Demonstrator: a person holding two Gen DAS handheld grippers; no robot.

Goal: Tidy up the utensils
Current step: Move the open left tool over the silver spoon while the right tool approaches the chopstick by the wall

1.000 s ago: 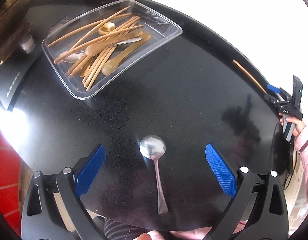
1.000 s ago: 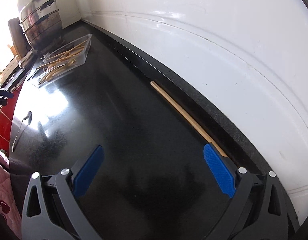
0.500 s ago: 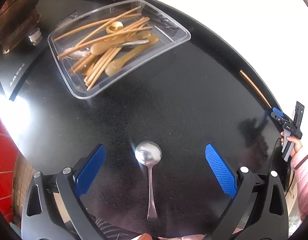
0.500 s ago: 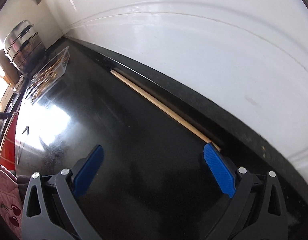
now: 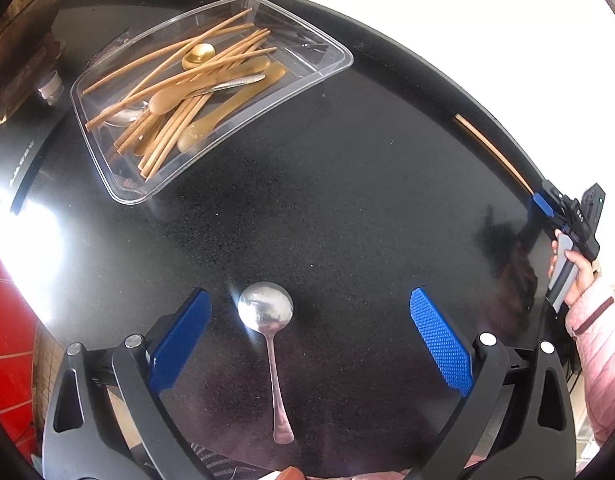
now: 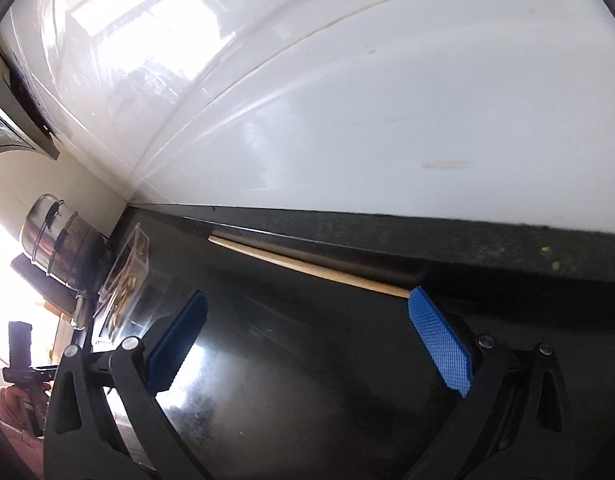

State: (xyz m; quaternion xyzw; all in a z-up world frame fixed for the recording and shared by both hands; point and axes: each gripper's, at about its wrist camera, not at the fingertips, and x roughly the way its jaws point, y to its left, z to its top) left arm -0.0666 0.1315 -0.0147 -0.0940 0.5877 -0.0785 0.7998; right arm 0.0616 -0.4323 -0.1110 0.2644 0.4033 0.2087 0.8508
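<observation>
Both jaws apart and empty over the black counter (image 5: 347, 184).

My left gripper (image 5: 311, 332) straddled a silver spoon (image 5: 269, 320), bowl nearer its left pad. My right gripper (image 6: 307, 340) met a wooden chopstick (image 6: 307, 267) at its right pad; contact undetermined. The clear tray (image 5: 331, 50) of utensils lay well beyond my left jaws.

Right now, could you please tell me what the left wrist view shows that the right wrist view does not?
Only the left wrist view shows the silver spoon lying between the open left gripper's fingers. Only the right wrist view shows the steel steamer pot and the white wall up close. Both show the clear tray of wooden utensils, the loose chopstick along the black counter's back edge, and the open right gripper near that chopstick's end.
</observation>
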